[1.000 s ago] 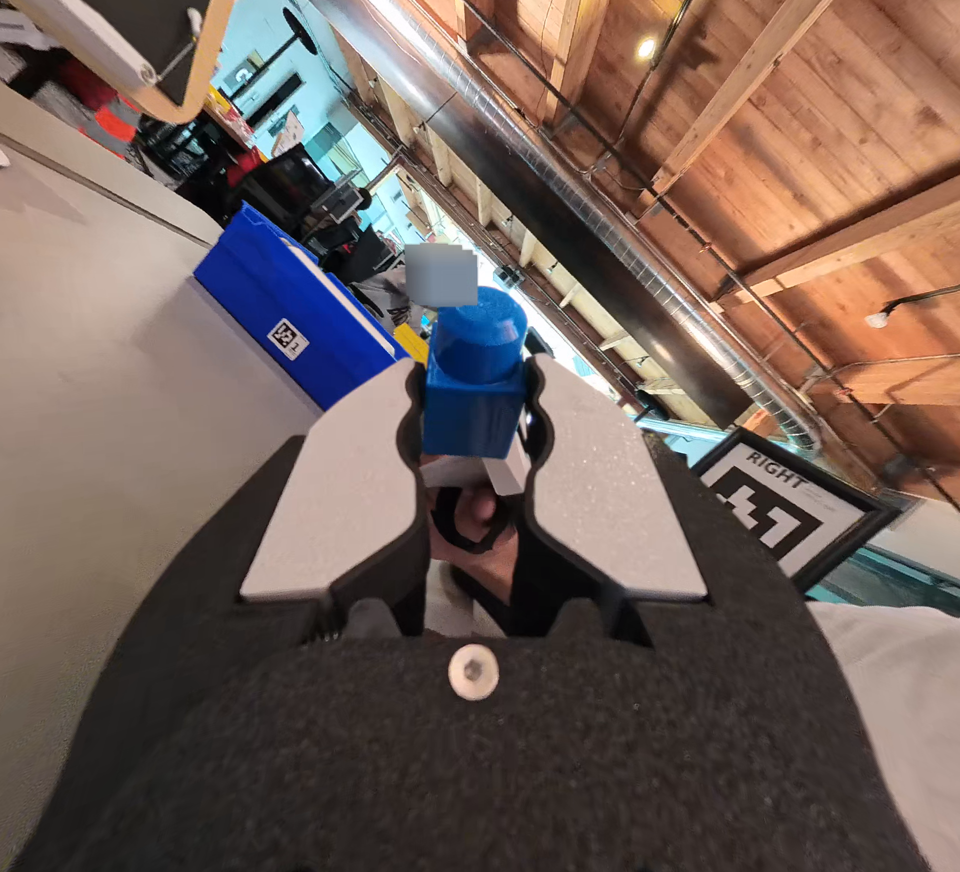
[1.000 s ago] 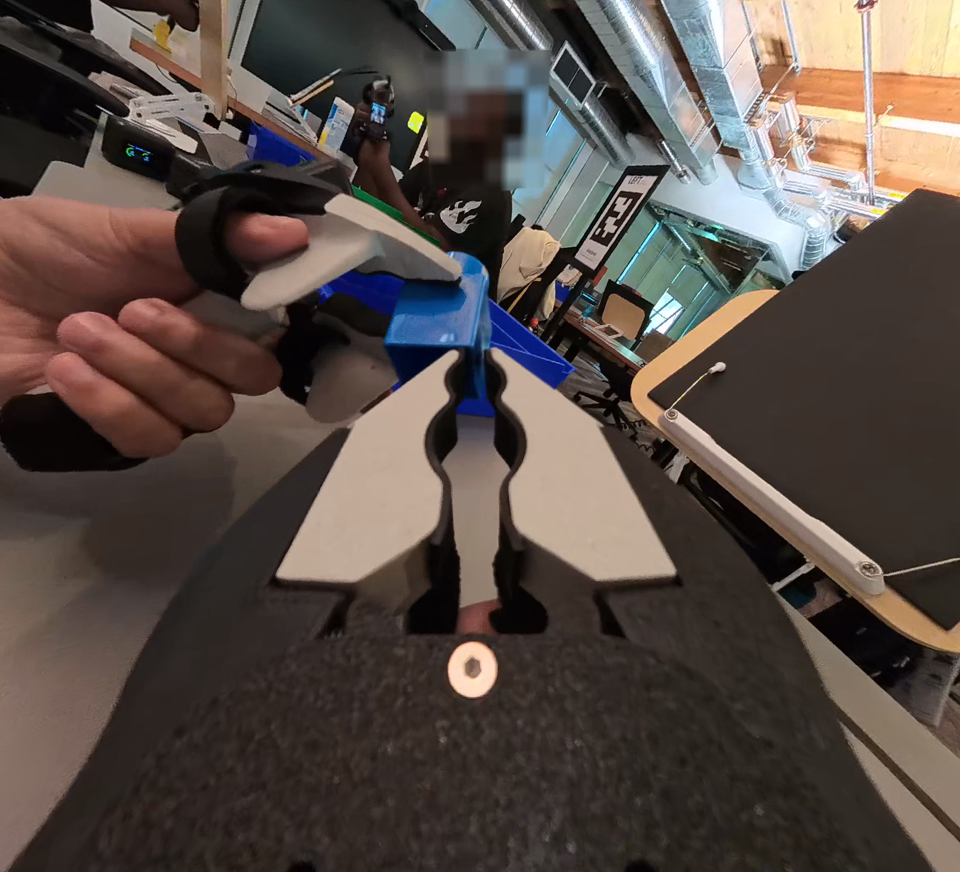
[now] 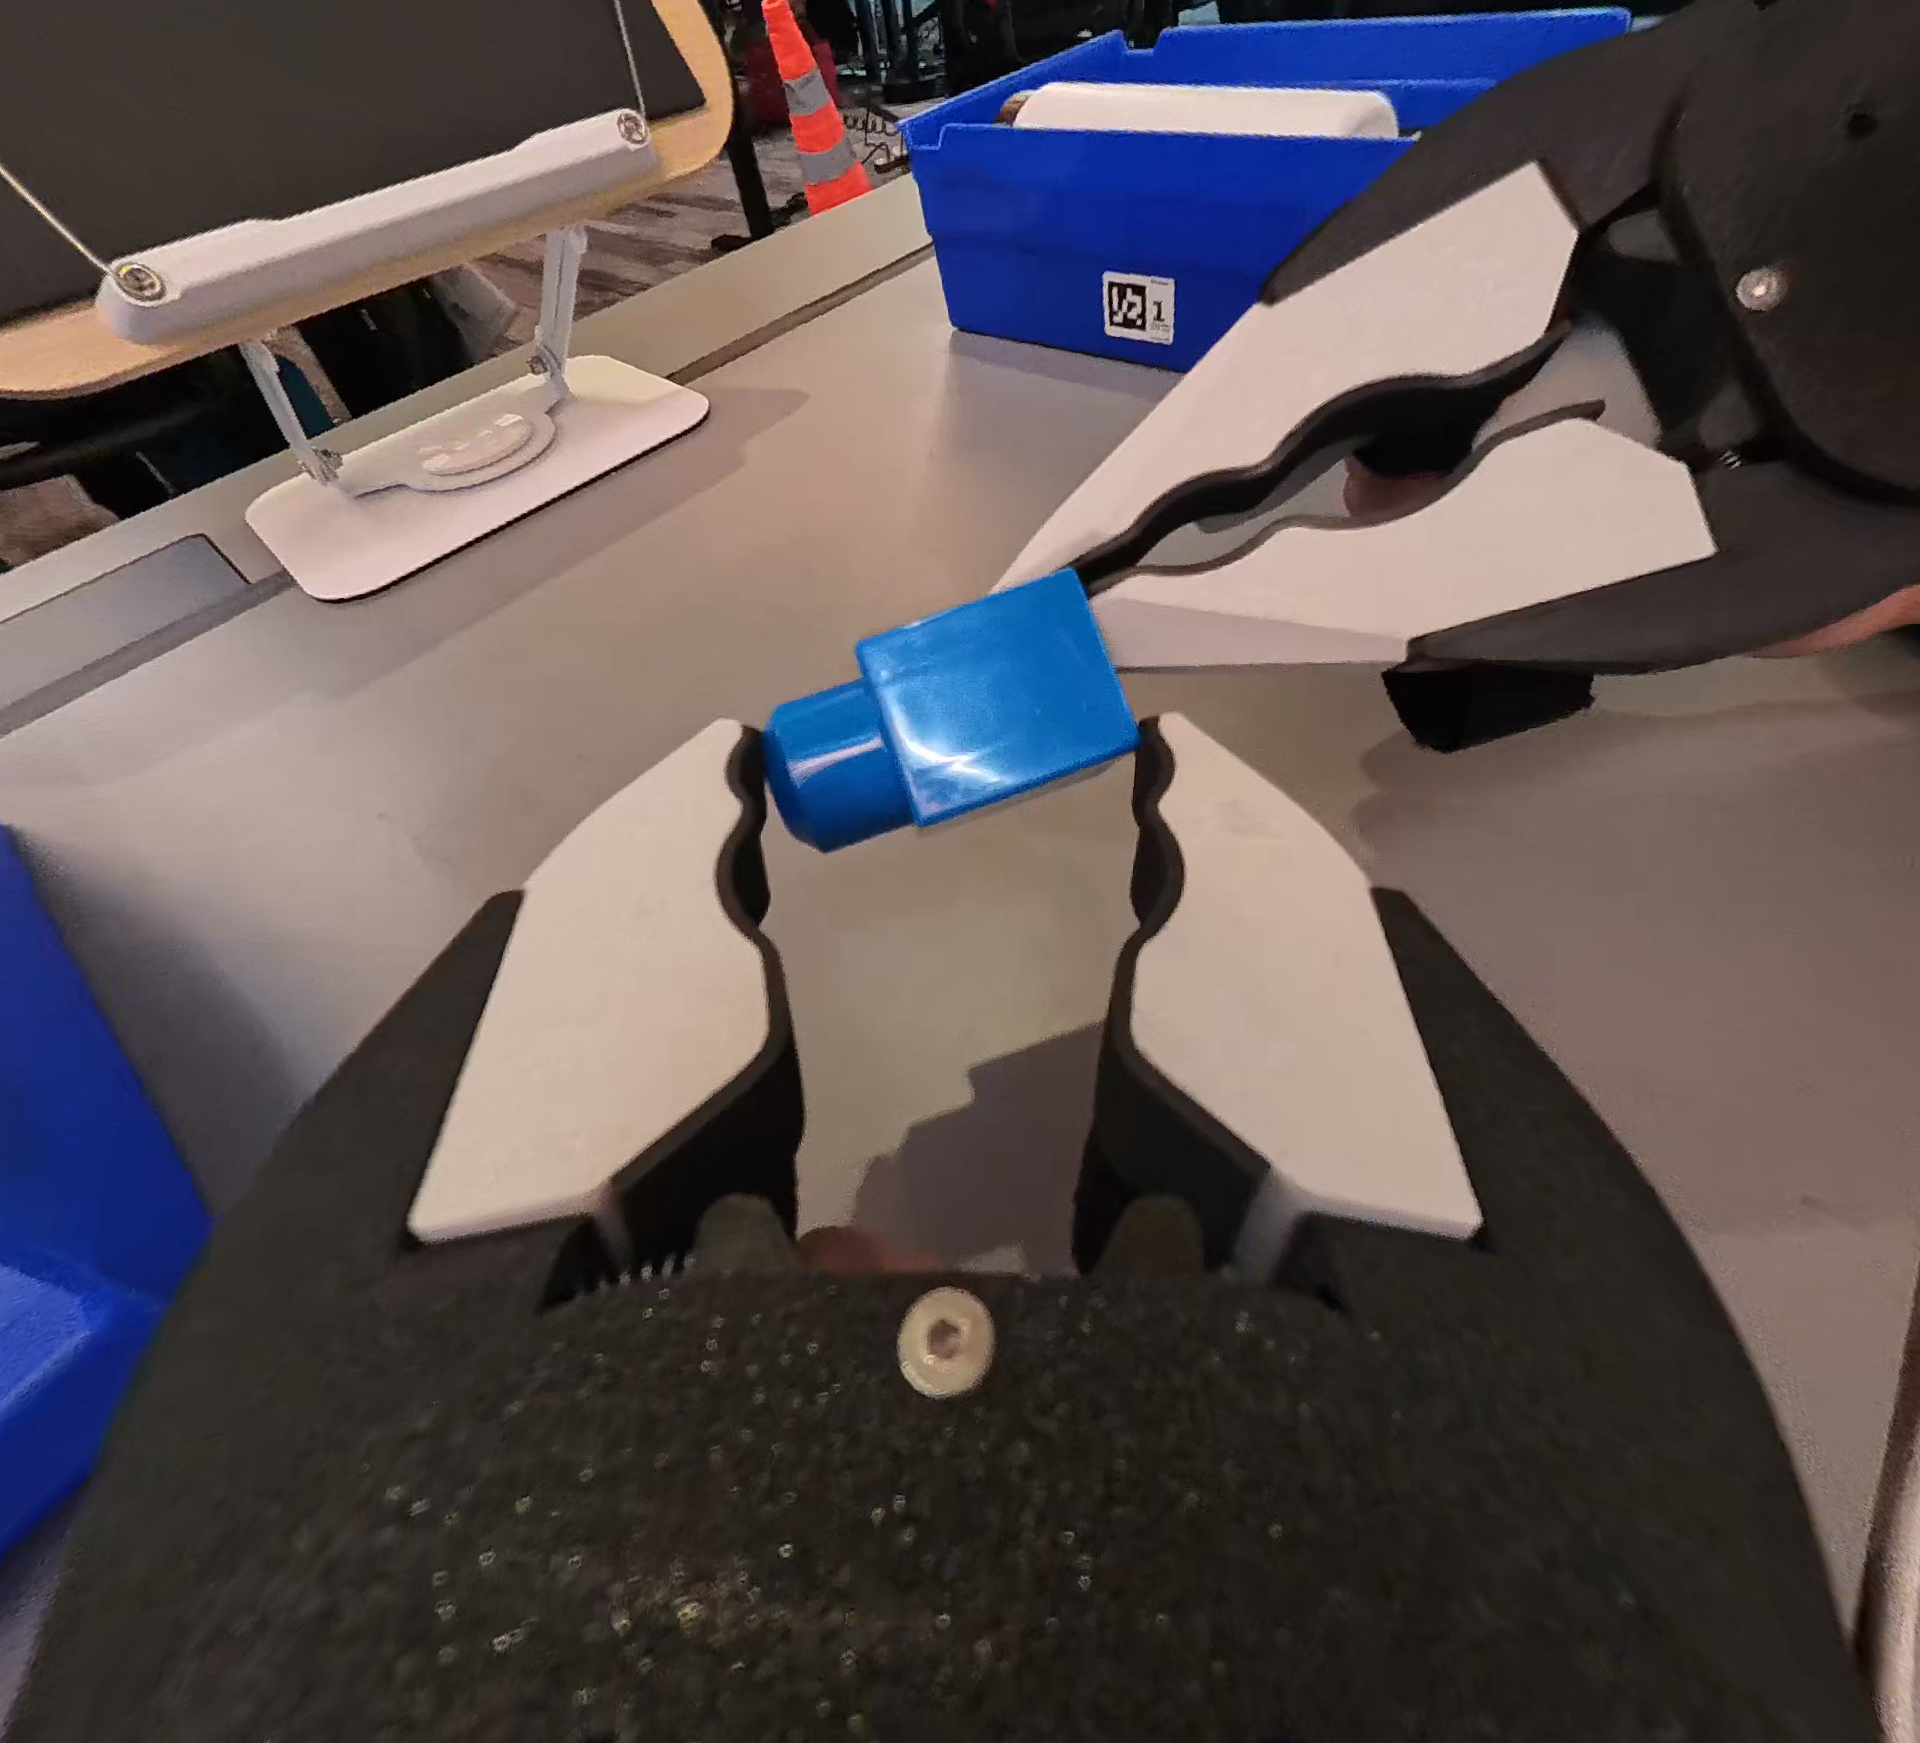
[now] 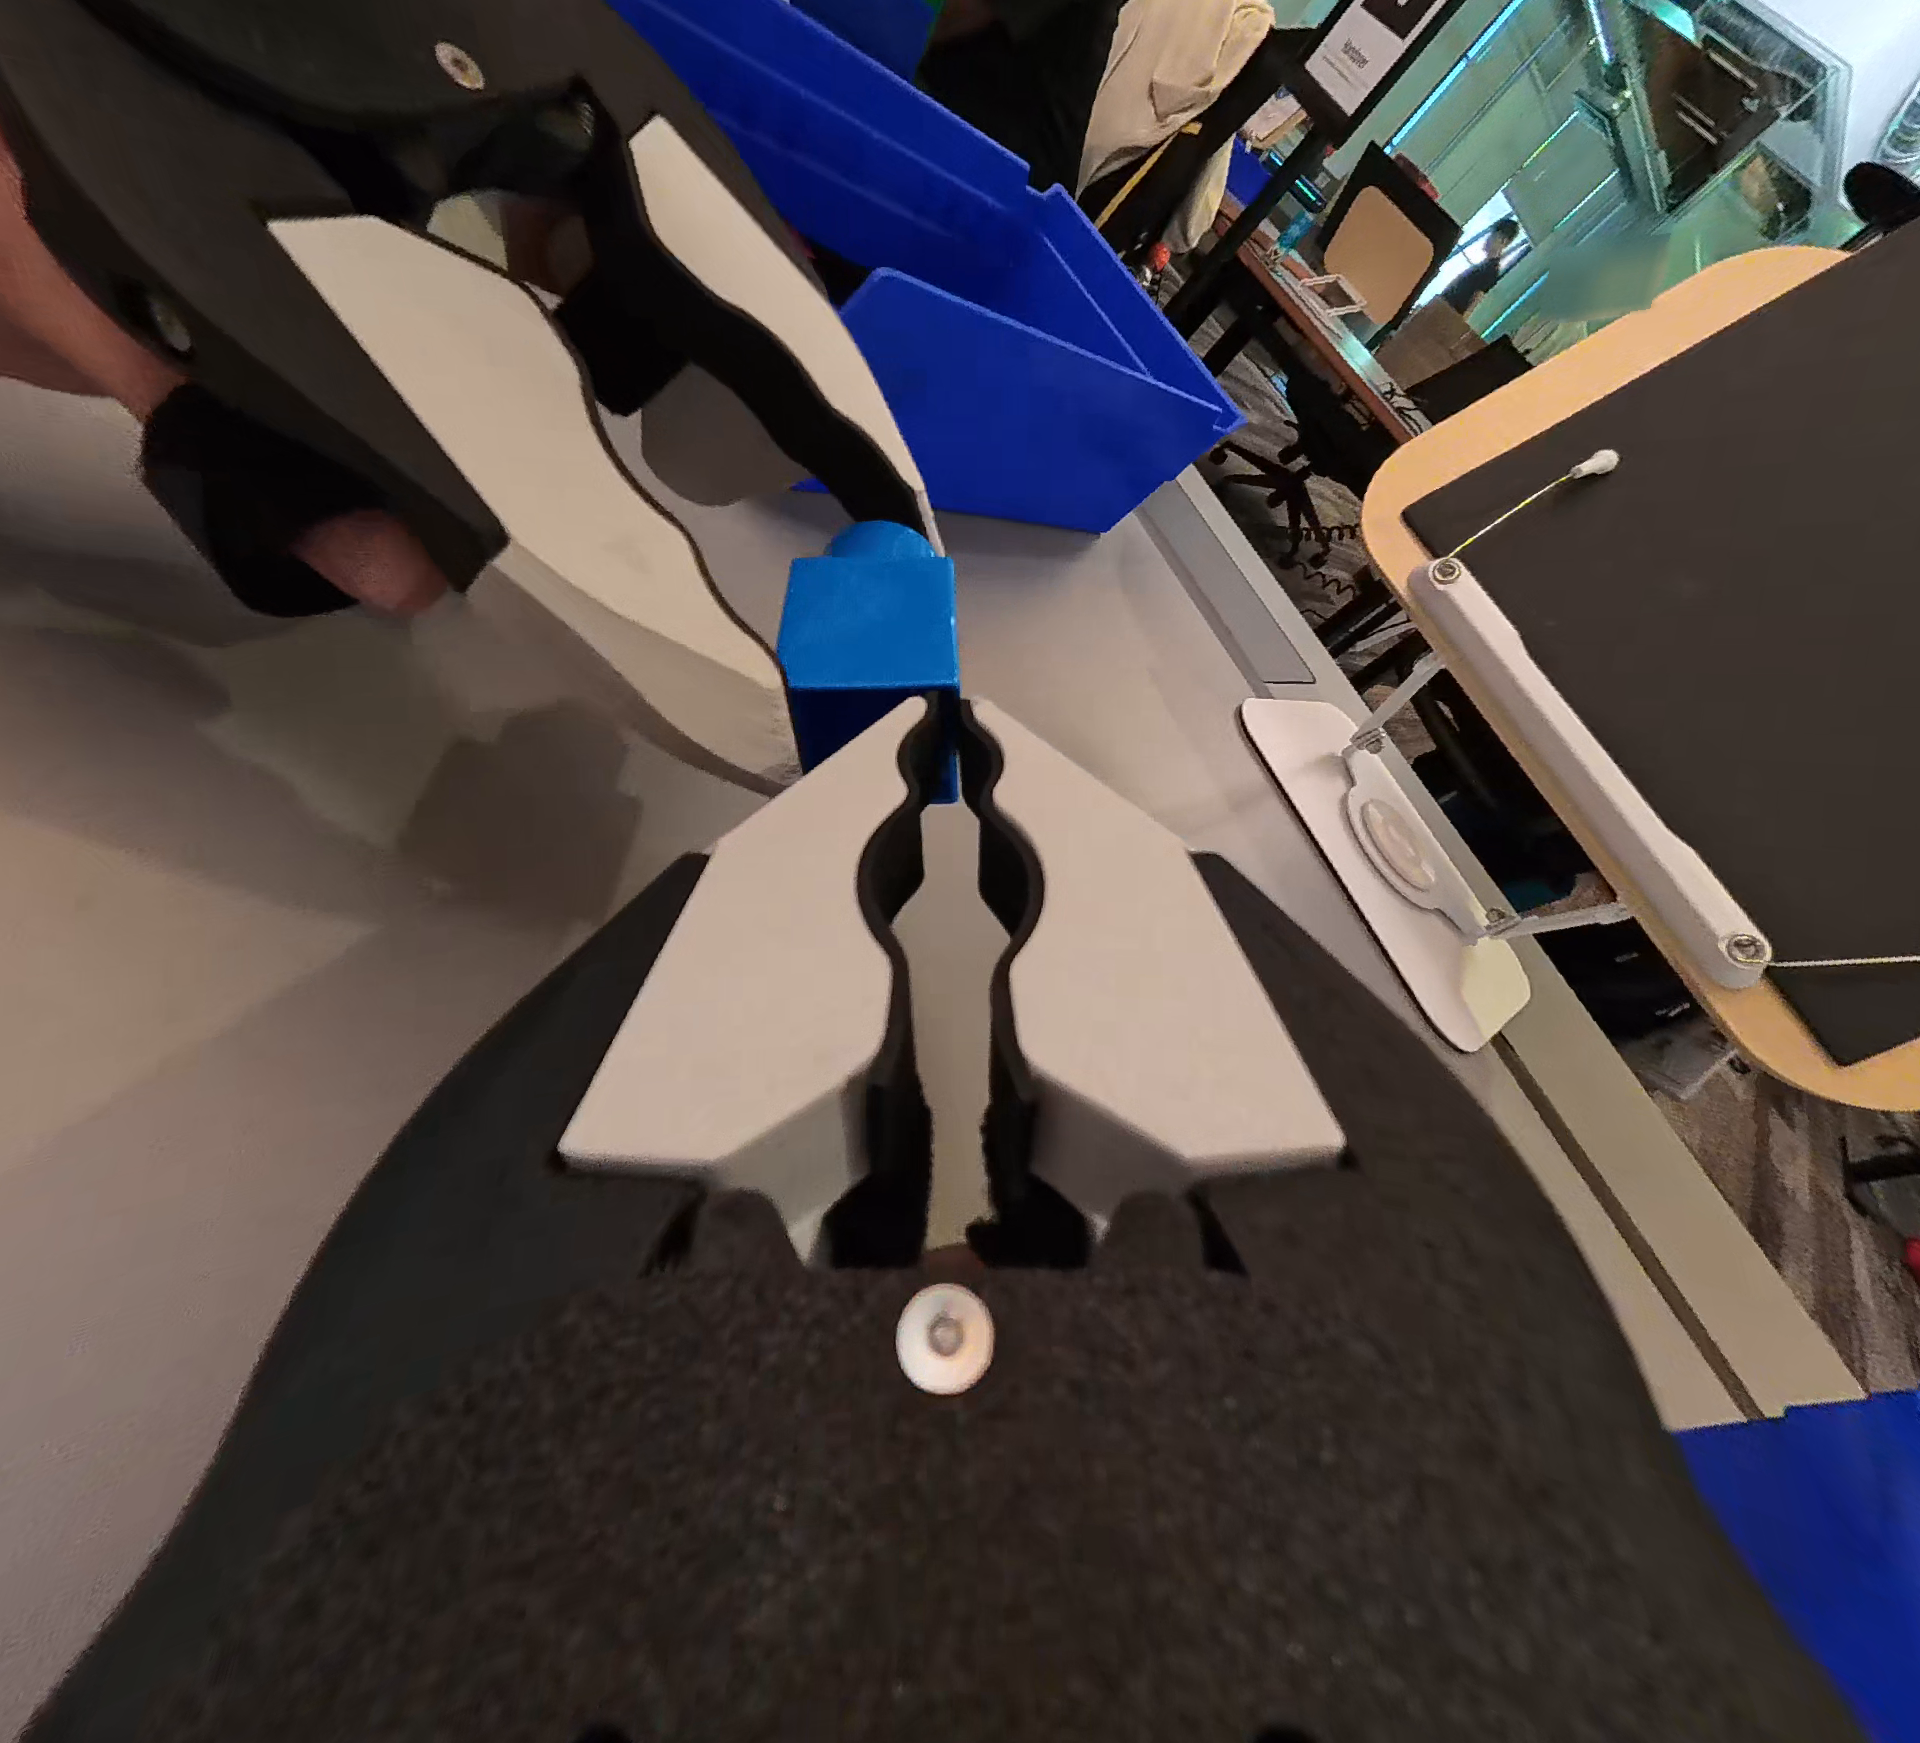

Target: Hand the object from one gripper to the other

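A blue block (image 3: pixel 987 722) with a round stud on one end hangs above the grey table (image 3: pixel 520 810). My right gripper (image 4: pixel 943 719) is shut on the thin edge of the block (image 4: pixel 871 633). In the left wrist view it reaches in from the right (image 3: pixel 1081 590). My left gripper (image 3: pixel 945 750) is open, and the block lies sideways between its fingertips, with the stud close to the left tip. In the right wrist view its white fingers (image 4: pixel 468 405) come in from the upper left on either side of the block.
A blue bin (image 3: pixel 1143 218) holding a white roll (image 3: pixel 1205 109) stands at the back. A black board (image 3: pixel 312 31) on a white stand (image 3: pixel 468 467) is at the left. An orange cone (image 3: pixel 810 114) stands on the floor beyond. Another blue bin (image 3: pixel 62 1174) touches the left edge. My left and right fingertips are right by each other.
My left gripper has opened and let go of the block, while the right gripper stays shut on it. Both grippers have tilted from pointing upward to pointing down over the table.
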Motion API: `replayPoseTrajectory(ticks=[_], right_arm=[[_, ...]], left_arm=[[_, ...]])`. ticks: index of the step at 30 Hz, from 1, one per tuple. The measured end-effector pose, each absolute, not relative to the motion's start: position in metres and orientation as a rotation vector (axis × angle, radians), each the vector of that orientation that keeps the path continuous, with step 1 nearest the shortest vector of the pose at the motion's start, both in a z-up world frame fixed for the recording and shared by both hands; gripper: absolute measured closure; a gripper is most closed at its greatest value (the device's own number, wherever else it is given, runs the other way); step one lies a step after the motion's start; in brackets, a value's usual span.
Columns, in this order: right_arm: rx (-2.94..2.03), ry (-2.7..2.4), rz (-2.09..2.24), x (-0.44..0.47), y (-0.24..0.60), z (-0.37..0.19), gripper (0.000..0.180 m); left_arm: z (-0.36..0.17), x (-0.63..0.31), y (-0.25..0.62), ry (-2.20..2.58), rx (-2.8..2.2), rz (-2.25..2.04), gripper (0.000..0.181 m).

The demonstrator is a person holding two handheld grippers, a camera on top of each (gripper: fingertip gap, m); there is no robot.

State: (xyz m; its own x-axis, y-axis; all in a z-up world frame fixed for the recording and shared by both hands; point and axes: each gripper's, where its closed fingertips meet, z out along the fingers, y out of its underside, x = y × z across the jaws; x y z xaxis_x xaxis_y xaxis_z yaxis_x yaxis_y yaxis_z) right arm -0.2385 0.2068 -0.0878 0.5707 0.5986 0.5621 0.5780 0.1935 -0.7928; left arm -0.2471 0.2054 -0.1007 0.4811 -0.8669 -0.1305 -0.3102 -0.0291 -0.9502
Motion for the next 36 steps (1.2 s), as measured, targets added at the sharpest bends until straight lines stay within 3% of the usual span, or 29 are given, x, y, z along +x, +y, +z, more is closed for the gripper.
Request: replayPoseTrajectory(ticks=[7, 9, 17, 20, 27, 33, 35, 36], right_arm=[[-1.463, -0.952, 0.272, -0.239, 0.2, -0.074, 0.172], [-1.516, -0.894, 0.436, -0.234, 0.201, -0.071, 0.16], [-1.891, -0.635, 1.455, -0.225, 0.199, -0.107, 0.123], [-1.943, -0.631, 1.755, -0.234, 0.186, -0.11, 0.121], [-1.857, -0.802, 1.599, -0.24, 0.175, -0.1, 0.122], [-1.863, -0.945, 1.174, -0.242, 0.186, -0.114, 0.123], [-1.887, -1.003, 1.069, -0.244, 0.185, -0.122, 0.144], [-1.887, -0.997, 1.041, -0.245, 0.187, -0.122, 0.144]], left_arm=[[-0.097, -0.247, 0.205, 1.078, -1.573, -0.538, 0.114], [-0.097, -0.25, 0.207, 1.088, -1.564, -0.494, 0.114], [-0.101, -0.252, 0.208, 1.228, -1.426, -0.241, 0.113], [-0.099, -0.249, 0.202, 1.335, -1.258, -0.032, 0.113], [-0.109, -0.252, 0.204, 1.404, -1.229, 0.116, 0.114], [-0.118, -0.247, 0.199, 1.467, -1.207, 0.174, 0.113], [-0.119, -0.246, 0.198, 1.464, -1.217, 0.171, 0.114], [-0.12, -0.246, 0.199, 1.456, -1.228, 0.182, 0.113]])
